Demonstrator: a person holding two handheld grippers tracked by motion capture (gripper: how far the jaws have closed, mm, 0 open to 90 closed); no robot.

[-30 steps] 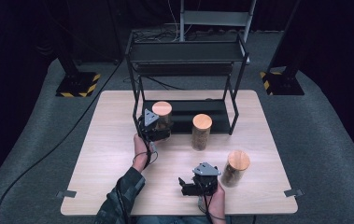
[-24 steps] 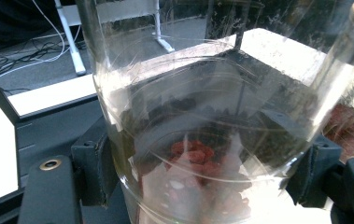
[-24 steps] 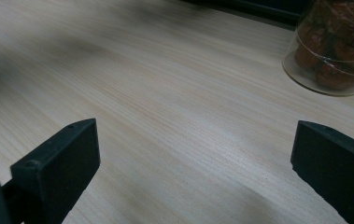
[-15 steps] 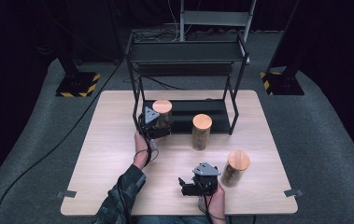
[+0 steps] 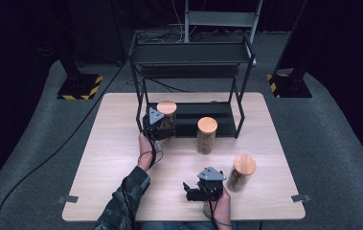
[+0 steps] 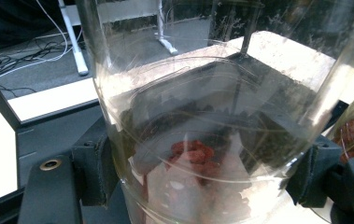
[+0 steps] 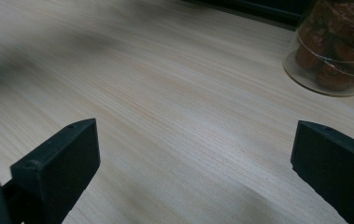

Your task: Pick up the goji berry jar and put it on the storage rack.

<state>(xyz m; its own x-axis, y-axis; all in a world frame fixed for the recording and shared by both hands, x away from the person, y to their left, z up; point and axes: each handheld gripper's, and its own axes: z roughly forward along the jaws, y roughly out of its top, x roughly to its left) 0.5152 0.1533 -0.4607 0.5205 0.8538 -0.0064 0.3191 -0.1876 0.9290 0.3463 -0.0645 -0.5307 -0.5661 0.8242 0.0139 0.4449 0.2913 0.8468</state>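
A glass jar (image 5: 166,115) with a wooden lid stands at the left front of the black shelf rack (image 5: 191,57), on its low black base or just at its edge; which one I cannot tell. The left gripper (image 5: 154,125) grasps this jar: in the left gripper view the clear wall of the jar (image 6: 202,121) sits between the two black jaws, and both pads press on the glass. Some dark and red-brown pieces lie in the bottom of the jar.

A second jar (image 5: 206,135) with the same kind of lid stands on the wooden table (image 5: 117,143), just in front of the rack and to the right of the first one. A third jar (image 5: 240,172) stands nearer to the person, at the right side of the table.

The right gripper (image 5: 196,189) is low over the front part of the table, just left of the third jar. Its jaws are wide apart and hold nothing; between them I see bare wood. In the right gripper view a jar bottom (image 7: 338,51) with brown content stands at the upper right, well apart from the jaws.

A person's sleeve (image 5: 121,203) comes in from the bottom edge.
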